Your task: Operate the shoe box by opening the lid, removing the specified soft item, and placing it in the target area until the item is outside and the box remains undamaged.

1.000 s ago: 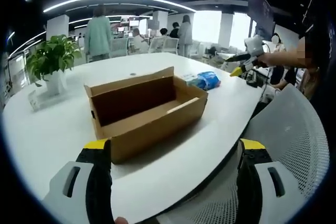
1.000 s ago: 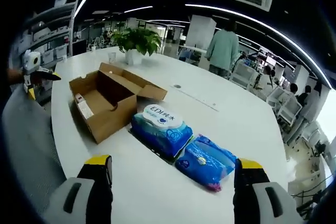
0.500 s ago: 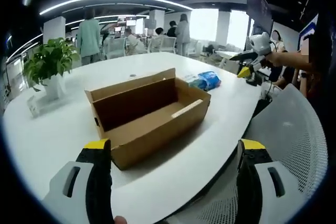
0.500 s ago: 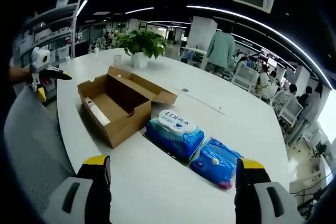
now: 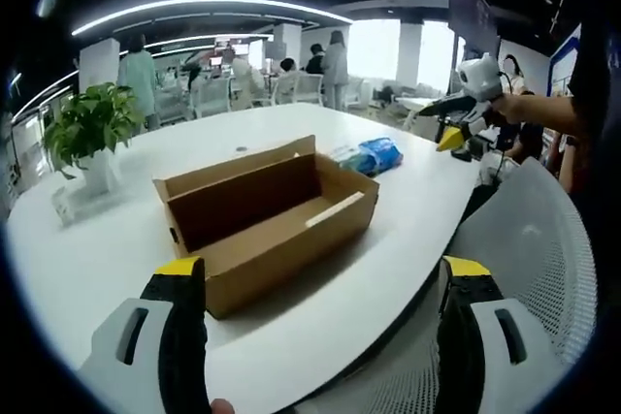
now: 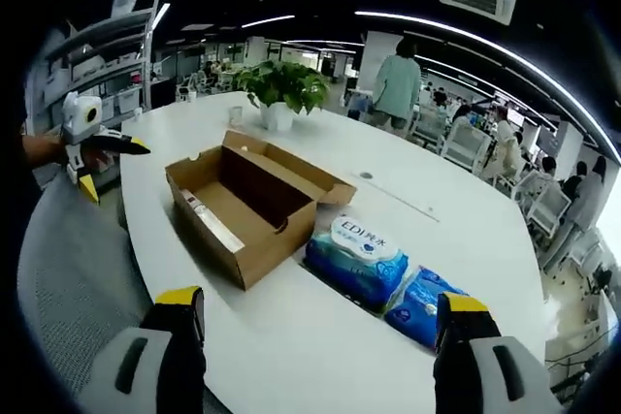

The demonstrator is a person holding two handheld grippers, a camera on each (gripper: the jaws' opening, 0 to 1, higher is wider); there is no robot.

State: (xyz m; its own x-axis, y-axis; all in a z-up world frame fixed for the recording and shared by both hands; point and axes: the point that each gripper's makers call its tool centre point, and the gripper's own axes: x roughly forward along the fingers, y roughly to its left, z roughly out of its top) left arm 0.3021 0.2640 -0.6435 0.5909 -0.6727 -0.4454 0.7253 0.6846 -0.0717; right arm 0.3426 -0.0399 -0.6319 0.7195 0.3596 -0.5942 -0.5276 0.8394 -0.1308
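1. Here, an open brown cardboard shoe box [image 6: 247, 212] sits on the round white desk [image 6: 291, 346], its lid flap folded back on the far side; in the left gripper view the same box [image 5: 264, 220] lies ahead of the left gripper [image 5: 325, 283].
2. Inside the box, a pale flat strip rests along the floor against one long wall; what it is cannot be told.
3. Just beside the box on the desk lie two soft blue plastic packs of wipes: the nearer pack [image 6: 357, 264] has a white oval label with blue writing too small to read with certainty, and the second pack [image 6: 427, 305] lies just beyond it, close to touching.
4. The right gripper [image 6: 320, 312] hovers over the desk edge with its yellow-tipped black fingers spread wide, holding nothing.
5. The left gripper's fingers are likewise spread apart and empty.
6. A green potted plant in a white pot [image 6: 283, 94] stands on the desk beyond the box.
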